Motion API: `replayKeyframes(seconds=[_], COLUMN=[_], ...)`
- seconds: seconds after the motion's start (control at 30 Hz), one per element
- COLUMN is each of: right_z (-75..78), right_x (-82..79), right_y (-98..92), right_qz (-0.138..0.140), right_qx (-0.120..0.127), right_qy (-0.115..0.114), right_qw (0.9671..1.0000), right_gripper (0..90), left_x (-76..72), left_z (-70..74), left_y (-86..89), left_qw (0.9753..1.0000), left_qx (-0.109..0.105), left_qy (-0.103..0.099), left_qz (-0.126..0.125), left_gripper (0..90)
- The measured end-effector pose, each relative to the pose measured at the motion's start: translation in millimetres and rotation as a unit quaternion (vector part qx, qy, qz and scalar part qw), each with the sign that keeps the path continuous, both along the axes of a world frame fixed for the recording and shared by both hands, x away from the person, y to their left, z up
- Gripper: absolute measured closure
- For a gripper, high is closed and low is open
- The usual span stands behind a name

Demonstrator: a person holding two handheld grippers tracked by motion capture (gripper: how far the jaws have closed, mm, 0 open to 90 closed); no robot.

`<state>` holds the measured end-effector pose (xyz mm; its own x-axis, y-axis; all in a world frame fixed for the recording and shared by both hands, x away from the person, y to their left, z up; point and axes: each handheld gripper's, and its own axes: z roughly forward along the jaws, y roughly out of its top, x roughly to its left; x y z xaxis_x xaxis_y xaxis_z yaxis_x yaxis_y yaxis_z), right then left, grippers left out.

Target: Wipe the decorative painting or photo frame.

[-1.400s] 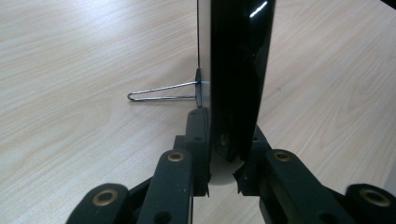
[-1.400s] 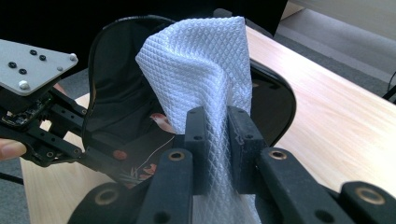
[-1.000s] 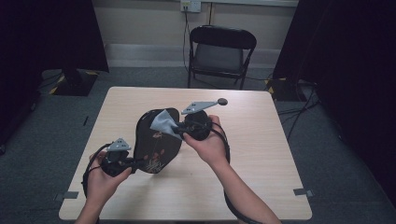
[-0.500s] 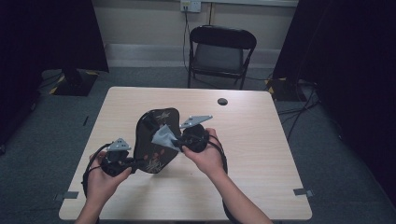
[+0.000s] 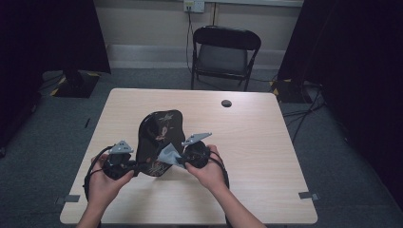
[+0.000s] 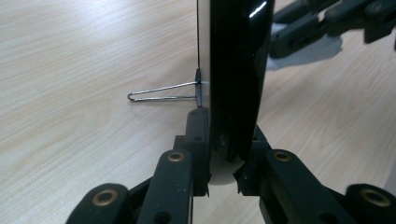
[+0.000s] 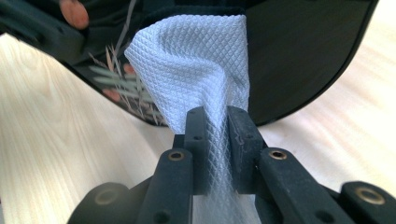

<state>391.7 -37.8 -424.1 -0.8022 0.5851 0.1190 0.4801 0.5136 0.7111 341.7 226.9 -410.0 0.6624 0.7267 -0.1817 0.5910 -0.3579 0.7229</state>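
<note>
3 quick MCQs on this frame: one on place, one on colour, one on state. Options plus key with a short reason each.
1. Where is the small dark round thing?
A. far side of the table
B. on the chair
C. under the plate

2. What colour is the cloth?
A. red
B. pale blue-white
C. green

3. How are the left tongs?
A. open above the table
B. shut on the plate
C. shut on the cloth

Key:
1 A: the small dark round thing lies alone near the far edge of the table.
2 B: the cloth in the right tongs is pale.
3 B: the left tongs clamp the edge of the black plate.
</note>
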Motion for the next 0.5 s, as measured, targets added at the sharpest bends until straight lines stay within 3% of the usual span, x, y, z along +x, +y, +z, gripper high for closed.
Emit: replayKeyframes(seconds=[0.5], right_z=[-52.1], right_x=[-4.6], right_y=[-2.2], right_qz=[-0.007], right_qx=[-0.027], right_qy=[0.041], right_qw=[0.9988], right_gripper=[79.9], left_x=[-0.1], left_z=[0.0], left_y=[-0.1], left_qw=[1.0000], left_qx=[0.000], left_qy=[0.000], left_qz=[0.000], left_gripper=[78.6])
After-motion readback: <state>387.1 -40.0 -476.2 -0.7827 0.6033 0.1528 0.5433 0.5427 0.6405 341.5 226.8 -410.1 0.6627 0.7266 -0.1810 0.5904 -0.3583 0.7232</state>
